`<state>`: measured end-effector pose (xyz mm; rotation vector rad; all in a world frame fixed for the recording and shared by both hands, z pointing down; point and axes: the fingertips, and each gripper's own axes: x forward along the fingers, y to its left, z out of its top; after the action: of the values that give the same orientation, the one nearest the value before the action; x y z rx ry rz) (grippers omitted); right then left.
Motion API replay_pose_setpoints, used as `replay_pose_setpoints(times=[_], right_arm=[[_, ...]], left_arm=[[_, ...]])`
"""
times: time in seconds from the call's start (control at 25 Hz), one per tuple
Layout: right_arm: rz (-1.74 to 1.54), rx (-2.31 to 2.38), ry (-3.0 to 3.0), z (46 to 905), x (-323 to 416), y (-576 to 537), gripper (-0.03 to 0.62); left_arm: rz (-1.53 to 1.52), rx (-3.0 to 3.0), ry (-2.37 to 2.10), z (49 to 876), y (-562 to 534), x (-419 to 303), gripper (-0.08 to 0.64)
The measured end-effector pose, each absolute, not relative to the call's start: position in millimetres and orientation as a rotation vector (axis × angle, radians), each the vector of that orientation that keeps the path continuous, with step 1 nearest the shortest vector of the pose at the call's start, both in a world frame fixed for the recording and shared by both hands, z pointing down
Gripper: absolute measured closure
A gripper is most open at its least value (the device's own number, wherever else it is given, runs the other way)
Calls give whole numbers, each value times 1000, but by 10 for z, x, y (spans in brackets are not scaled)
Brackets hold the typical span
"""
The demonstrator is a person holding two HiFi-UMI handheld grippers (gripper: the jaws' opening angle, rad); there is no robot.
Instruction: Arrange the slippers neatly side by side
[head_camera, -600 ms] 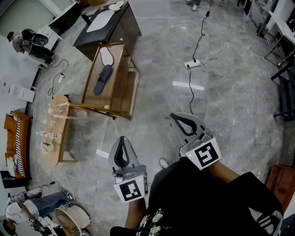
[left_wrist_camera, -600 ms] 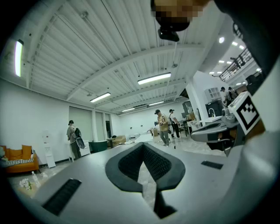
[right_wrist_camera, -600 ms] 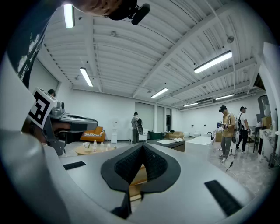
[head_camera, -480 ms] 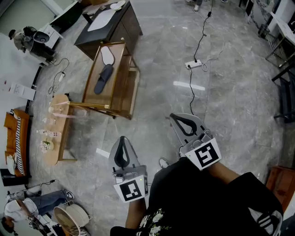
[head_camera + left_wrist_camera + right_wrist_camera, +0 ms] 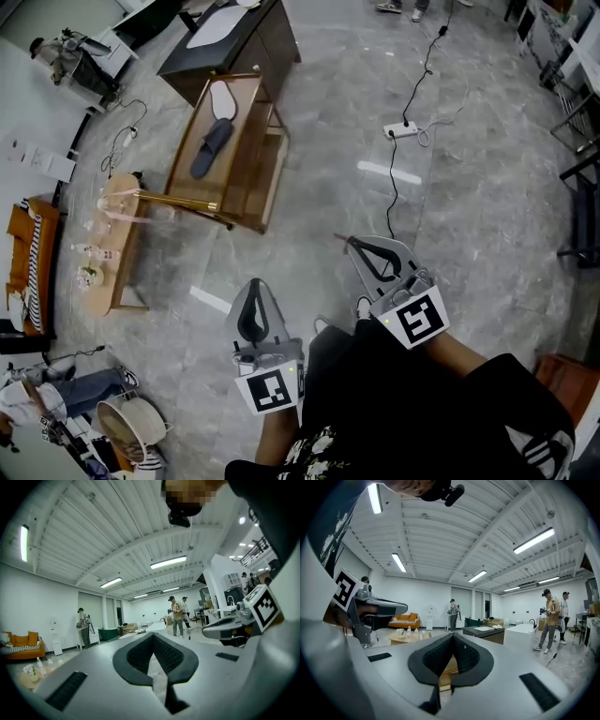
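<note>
Head view: the grey left gripper and grey right gripper are held level over the marbled grey floor, each with its fingers pressed together and empty. Well ahead and left of the fingertips, a dark grey slipper and a white slipper lie in line on a wooden rack.

Left gripper view: the black ribbed pads meet at the tips, with nothing between them.

Right gripper view: the pads meet likewise.

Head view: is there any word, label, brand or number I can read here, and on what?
No readable text anywhere.
Left hand-held gripper: square marker pattern on its cube, no letters.
Right hand-held gripper: the same.
White sheets at the left edge: too small to read.
Black shirt: white print, not legible.
</note>
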<state>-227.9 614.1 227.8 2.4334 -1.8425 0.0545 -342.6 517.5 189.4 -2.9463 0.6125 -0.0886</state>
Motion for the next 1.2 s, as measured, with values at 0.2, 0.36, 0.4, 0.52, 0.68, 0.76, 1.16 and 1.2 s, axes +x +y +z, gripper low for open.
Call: replay_pose_setpoints(times=[0.2,0.36,0.4,0.52,0.68,0.76,1.16,1.2], right_arm=[[82,2448,-1832,2321,-2140,6265,594],[93,2479,-1821,2364,-2016,6354,594],[86,2477,-1813,2383,-1978,6366,594],[66,2477,-1789,2391,-1885,6357,594],[64,2484,-1777,2457,-1816,6330,594],[54,2466,-1791,2488,-1838,6246,594],[56,2388,-1809,2479,-1710,5839,594],[54,2385,-1812,2466,-1677,5779,594]], left_arm=[[-74,-2920,625,1824,5258,-3445,558],[-119,-2916,664,1897,5260,-3469,558],[-117,-2916,658,1895,5267,-3451,558],[-115,-2910,652,1884,5224,-3386,559],[-113,-2894,697,1923,5133,-3376,558],[-110,-2899,710,1972,5046,-3374,558],[-65,-2927,717,1990,4620,-3100,558],[-60,-2930,719,1979,4566,-3064,558]])
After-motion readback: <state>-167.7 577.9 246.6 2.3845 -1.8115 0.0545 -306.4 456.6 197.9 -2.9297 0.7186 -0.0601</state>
